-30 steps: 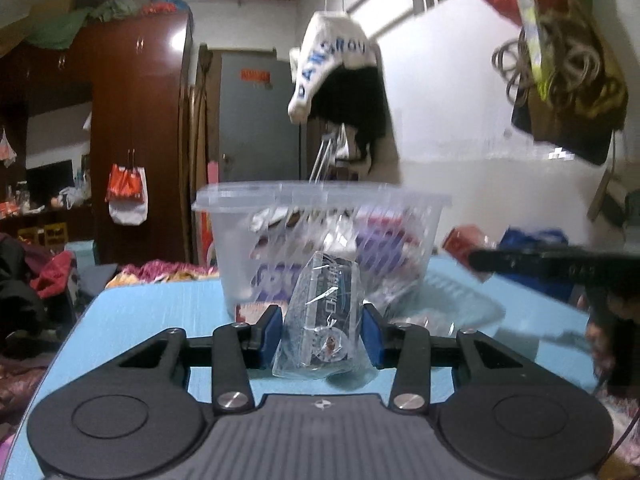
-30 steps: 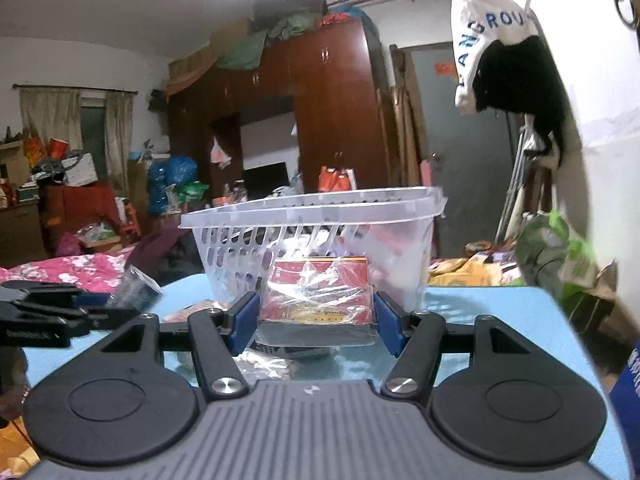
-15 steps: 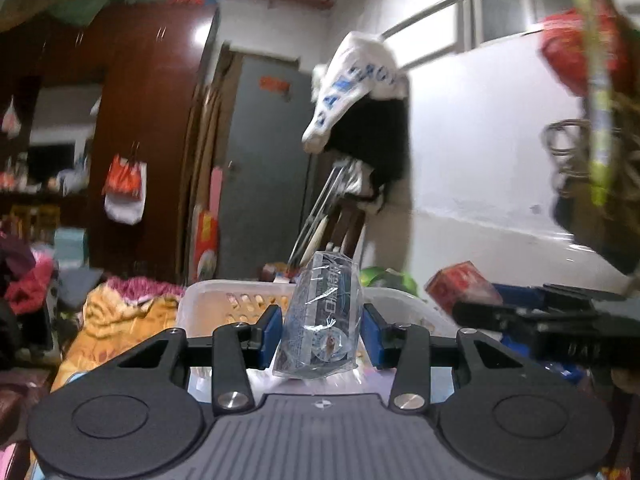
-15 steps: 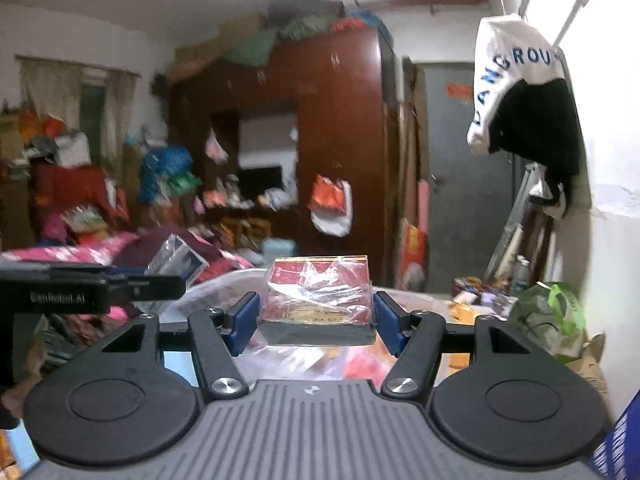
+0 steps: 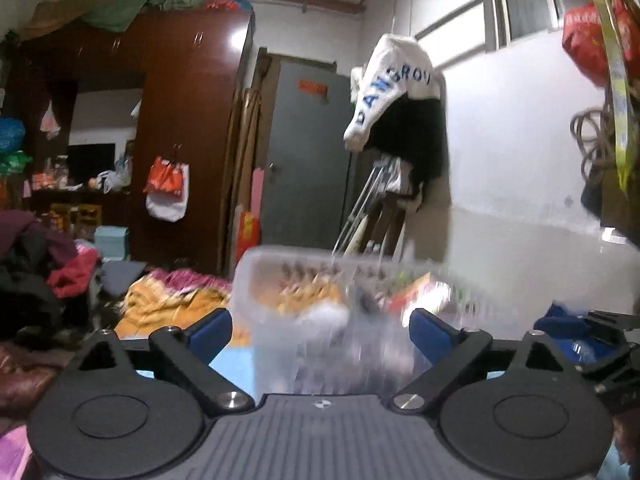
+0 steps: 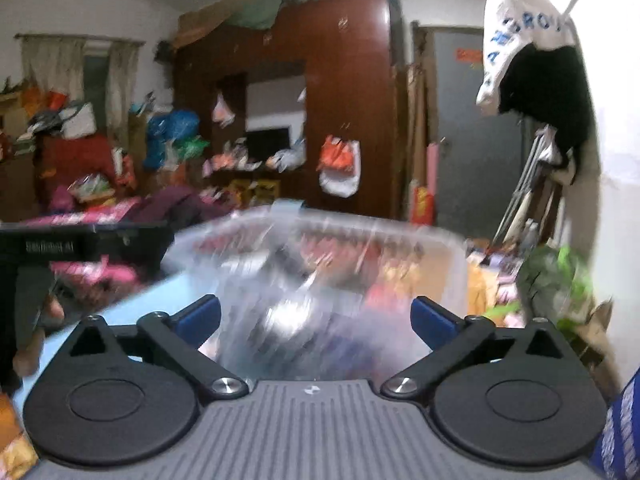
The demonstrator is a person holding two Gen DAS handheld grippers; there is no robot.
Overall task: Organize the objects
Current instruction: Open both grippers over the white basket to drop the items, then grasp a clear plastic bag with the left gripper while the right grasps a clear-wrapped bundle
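Basket: translucent plastic, slotted walls, blurred. Wrappers inside it: glossy clear film. Left hand-held gripper: matt black plastic arms, blue rubbery-looking pads, bright metal pivot screws, ribbed grey body; right hand-held gripper alike. Bench: smooth light-blue surface. Wardrobe: glossy dark wood. Hanging garment: white cloth.

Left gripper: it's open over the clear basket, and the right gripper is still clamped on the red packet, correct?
Not quite. The right gripper is open too: the right wrist view shows its blue pads spread wide with nothing pinched, its jaws having just opened. The left gripper is open over the clear basket, as you said.
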